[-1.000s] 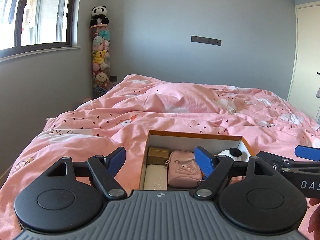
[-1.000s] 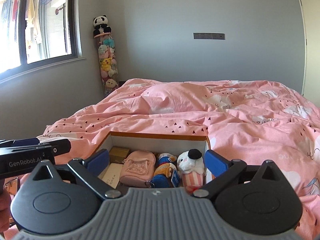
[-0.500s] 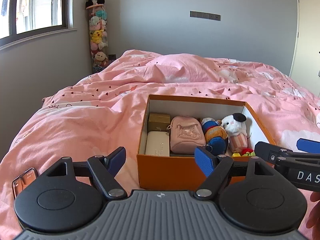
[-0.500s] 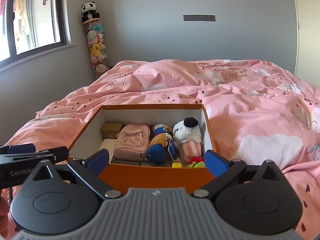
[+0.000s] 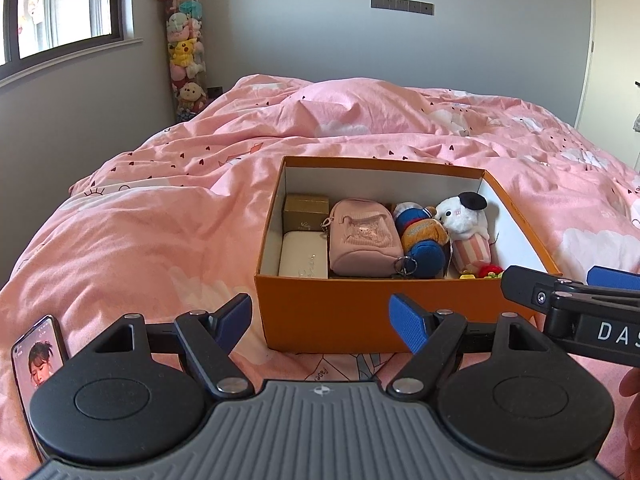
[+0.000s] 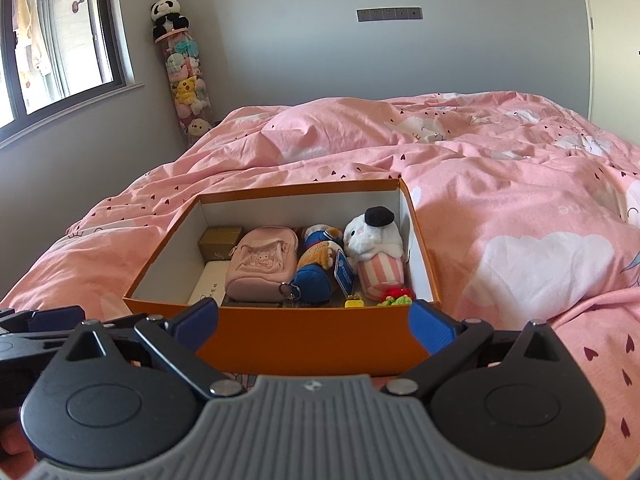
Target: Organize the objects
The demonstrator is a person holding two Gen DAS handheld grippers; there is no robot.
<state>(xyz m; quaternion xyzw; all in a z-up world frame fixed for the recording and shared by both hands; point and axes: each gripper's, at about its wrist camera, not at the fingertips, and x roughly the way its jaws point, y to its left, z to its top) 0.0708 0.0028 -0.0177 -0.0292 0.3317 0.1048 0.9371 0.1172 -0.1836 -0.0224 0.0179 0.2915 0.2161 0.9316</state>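
An open orange box (image 5: 336, 314) (image 6: 312, 334) rests on the pink bed. Inside it lie a gold box (image 5: 306, 210) (image 6: 220, 242), a white case (image 5: 302, 258) (image 6: 208, 286), a pink pouch (image 5: 364, 236) (image 6: 262, 266), a blue and orange plush (image 5: 422, 240) (image 6: 316, 268), and a white plush (image 5: 464, 222) (image 6: 374, 240) in a striped cup. My left gripper (image 5: 322, 320) hovers open in front of the box's near wall, holding nothing. My right gripper (image 6: 314, 322) (image 5: 568, 296) is open too, at the box's near right corner.
A phone (image 5: 38, 360) with a lit screen lies on the duvet at the near left. A tall clear tube of plush toys (image 5: 186, 48) (image 6: 182, 68) stands in the far corner under a window (image 5: 60, 4). Rumpled pink duvet (image 5: 160, 220) surrounds the box.
Both grippers have risen and pulled back from the box, so its whole interior and front wall now show. The phone has come into the left wrist view. Both stay open.
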